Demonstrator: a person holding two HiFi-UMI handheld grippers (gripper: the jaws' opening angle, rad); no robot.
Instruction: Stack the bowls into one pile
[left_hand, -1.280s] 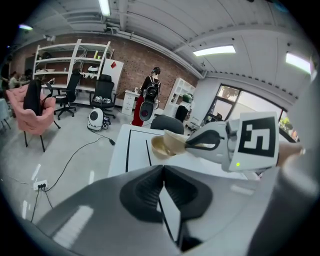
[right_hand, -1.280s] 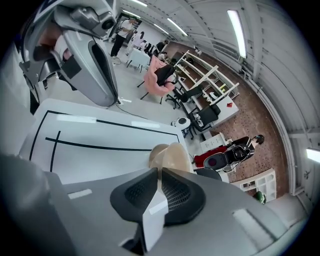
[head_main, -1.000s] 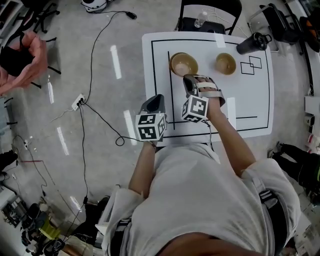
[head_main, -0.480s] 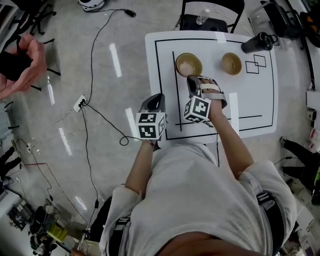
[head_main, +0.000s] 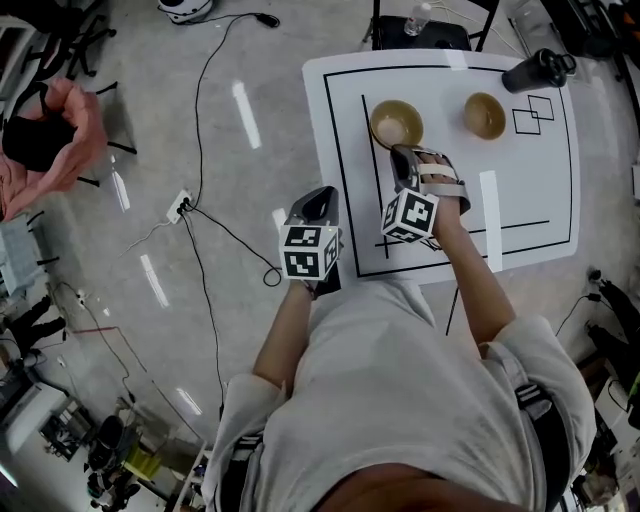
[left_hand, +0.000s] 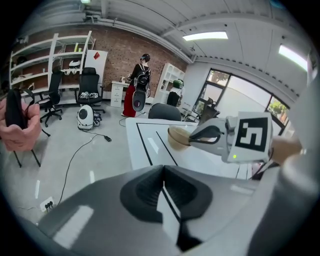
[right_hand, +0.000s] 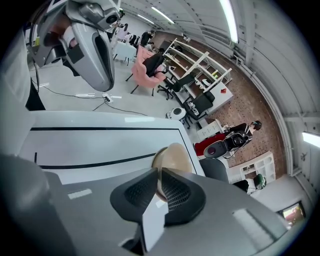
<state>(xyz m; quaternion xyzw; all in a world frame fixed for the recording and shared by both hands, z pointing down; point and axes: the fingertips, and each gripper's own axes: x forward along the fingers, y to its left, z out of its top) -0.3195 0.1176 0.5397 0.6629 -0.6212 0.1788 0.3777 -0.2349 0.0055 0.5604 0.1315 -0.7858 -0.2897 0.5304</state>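
The right gripper (head_main: 401, 153), jaws nearly together, seems to pinch the near rim of the left bowl (head_main: 396, 122), the other bowl (head_main: 485, 115) lying at its three o'clock, well beyond the closed, empty left gripper (left_hand: 163, 172).

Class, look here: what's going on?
A person works two hand-held grippers over a white table marked with black lines. The right gripper is closed on the near rim of a round tan bowl. A second tan bowl stands apart to its right, so nothing is stacked yet. The left gripper hangs shut and empty beside the table's left edge.
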